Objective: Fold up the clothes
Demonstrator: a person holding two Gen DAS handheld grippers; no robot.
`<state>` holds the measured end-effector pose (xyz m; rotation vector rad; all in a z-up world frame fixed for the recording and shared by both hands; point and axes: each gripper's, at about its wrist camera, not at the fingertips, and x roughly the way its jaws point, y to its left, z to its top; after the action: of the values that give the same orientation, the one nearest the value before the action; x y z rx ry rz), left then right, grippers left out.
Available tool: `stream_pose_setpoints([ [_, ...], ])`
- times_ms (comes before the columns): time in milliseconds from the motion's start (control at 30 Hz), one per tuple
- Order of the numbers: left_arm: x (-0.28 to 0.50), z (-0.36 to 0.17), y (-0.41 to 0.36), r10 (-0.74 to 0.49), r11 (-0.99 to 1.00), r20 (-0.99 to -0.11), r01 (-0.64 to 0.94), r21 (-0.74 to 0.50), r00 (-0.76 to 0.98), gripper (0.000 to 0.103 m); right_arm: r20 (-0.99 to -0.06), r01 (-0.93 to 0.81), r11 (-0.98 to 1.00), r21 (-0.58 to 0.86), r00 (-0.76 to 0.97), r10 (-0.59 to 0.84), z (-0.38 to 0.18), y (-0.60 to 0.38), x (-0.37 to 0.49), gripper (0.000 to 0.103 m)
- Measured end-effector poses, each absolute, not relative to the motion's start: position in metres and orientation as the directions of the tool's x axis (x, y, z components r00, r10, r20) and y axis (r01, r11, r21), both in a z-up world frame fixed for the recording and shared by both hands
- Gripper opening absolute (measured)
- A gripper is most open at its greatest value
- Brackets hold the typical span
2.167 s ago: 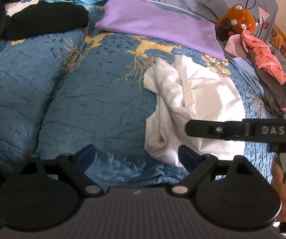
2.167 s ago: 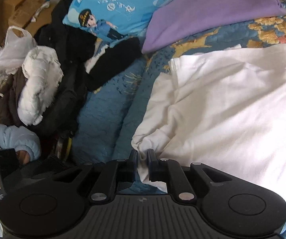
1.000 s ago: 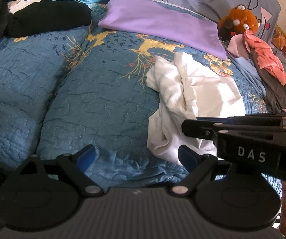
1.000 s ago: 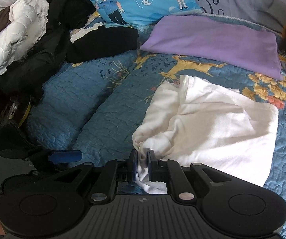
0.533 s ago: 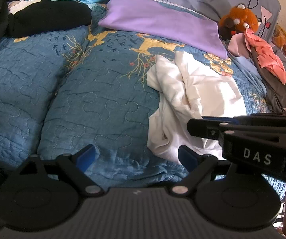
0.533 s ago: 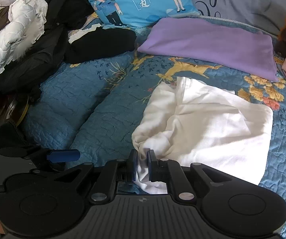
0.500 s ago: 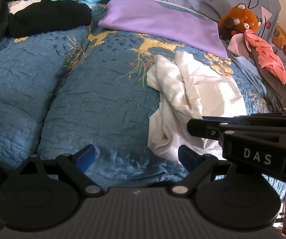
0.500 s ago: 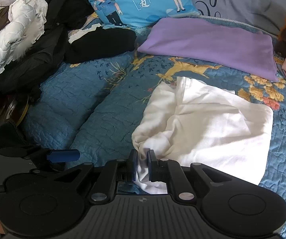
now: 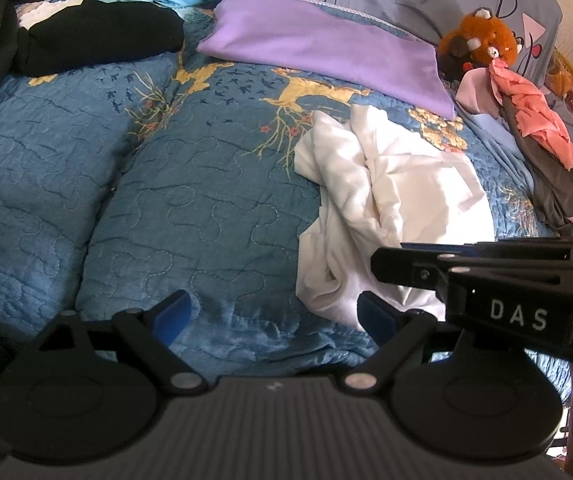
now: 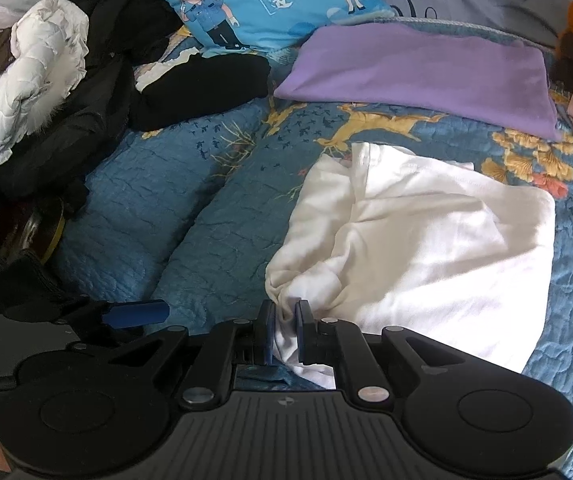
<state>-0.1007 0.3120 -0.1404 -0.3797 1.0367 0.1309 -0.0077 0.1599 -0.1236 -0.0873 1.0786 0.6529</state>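
Since two seconds back, right gripper (image 10: 285, 322) swung up, its jaws pinched on shirt (image 10: 426, 248) lying rumpled on quilt (image 9: 206, 200); left gripper (image 9: 274, 314) gaped wide, seemingly empty, just beside it.
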Motion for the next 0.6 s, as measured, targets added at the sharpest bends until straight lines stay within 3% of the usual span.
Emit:
stream_pose_setpoints([
  [600,-0.104,-0.14,0.311,-0.048,0.93,-0.866,-0.294,-0.22,0.498,0.092,-0.826,-0.463,0.796,0.389,0.207,0.524,-0.136,0.15,-0.001,0.011],
])
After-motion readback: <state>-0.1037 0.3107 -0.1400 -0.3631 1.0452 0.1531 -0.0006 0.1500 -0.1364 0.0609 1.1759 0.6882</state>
